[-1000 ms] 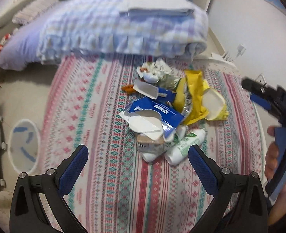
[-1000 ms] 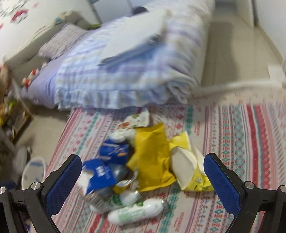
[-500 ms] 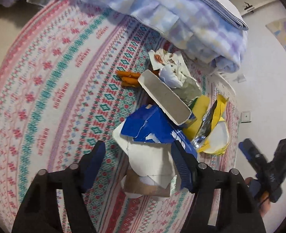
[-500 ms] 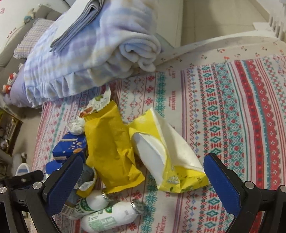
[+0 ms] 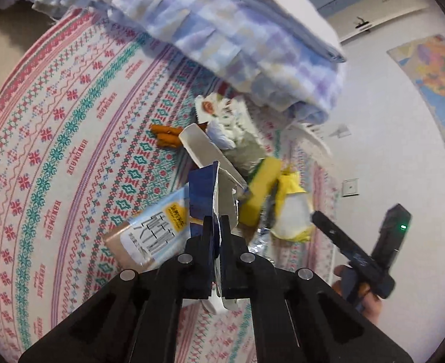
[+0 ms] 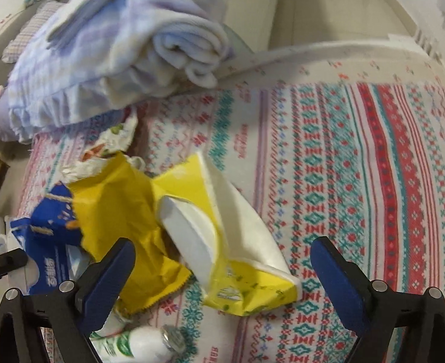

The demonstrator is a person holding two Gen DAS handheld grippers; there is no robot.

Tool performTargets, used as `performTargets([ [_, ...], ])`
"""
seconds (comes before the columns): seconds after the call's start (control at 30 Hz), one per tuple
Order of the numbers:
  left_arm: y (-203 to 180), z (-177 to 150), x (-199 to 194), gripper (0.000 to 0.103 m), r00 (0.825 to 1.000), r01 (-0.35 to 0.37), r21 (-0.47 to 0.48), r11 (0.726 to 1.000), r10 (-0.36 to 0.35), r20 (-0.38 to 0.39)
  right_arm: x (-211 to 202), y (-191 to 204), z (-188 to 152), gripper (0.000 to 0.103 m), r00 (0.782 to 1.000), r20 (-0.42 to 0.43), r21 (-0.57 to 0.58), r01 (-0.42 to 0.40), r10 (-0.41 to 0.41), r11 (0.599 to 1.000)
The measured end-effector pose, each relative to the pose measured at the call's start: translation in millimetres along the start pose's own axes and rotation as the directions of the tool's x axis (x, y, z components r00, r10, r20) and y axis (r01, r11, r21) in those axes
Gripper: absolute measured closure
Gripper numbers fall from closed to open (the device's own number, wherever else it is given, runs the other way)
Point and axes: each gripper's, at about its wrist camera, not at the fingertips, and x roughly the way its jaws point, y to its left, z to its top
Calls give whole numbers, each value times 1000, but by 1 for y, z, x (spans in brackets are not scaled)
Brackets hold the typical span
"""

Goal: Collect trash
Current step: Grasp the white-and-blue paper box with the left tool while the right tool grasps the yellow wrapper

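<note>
Patterned bedspread [image 6: 358, 157], left tongs [image 5: 217, 227] clamped on blue-white carton [image 5: 214, 187], right tongs [image 6: 222, 267] wide, closing around yellow wrapper [image 6: 246, 290].

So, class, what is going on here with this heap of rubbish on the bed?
A person is collecting trash from a patterned bedspread, with tongs in each hand. The left tongs are shut on a torn blue-and-white carton in the heap. The right tongs are closing, pads not yet touching, around a yellow-and-white wrapper. Bottles and other wrappers lie untouched.
</note>
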Motion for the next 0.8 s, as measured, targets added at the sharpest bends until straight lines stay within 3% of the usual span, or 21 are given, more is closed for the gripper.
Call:
performTargets([
  [0.13, 0, -6, -25, 101, 999, 16, 5, 1000, -17, 31, -5, 12, 0, 12, 999, 36, -35, 0, 1, 999],
  [0.3, 6, -11, -56, 101, 997, 21, 10, 1000, -22, 70, -15, 58, -11, 12, 991, 76, -172, -96, 110, 980],
  [0.43, 16, -14, -65, 101, 996, 0, 8, 1000, -1, 88, 3, 87, -24, 16, 997, 55, -269, -43, 60, 962],
  [0.63, 28, -21, -72, 101, 997, -27, 10, 1000, 27, 78, 30, 101, -36, 24, 1000, -4, -320, 10, -12, 947],
  [0.67, 30, -22, -72, 101, 996, -44, 20, 999, 42, 81, 35, 101, -36, 27, 1000, -15, -325, 17, -23, 946],
  [0.73, 32, -23, -73, 101, 994, -60, 27, 998, 58, 87, 43, 99, -40, 43, 998, -47, -335, 21, -39, 942],
  [0.8, 38, -23, -75, 101, 994, -61, 22, 998, 59, 88, 49, 99, -42, 73, 996, -66, -347, 27, -54, 938],
])
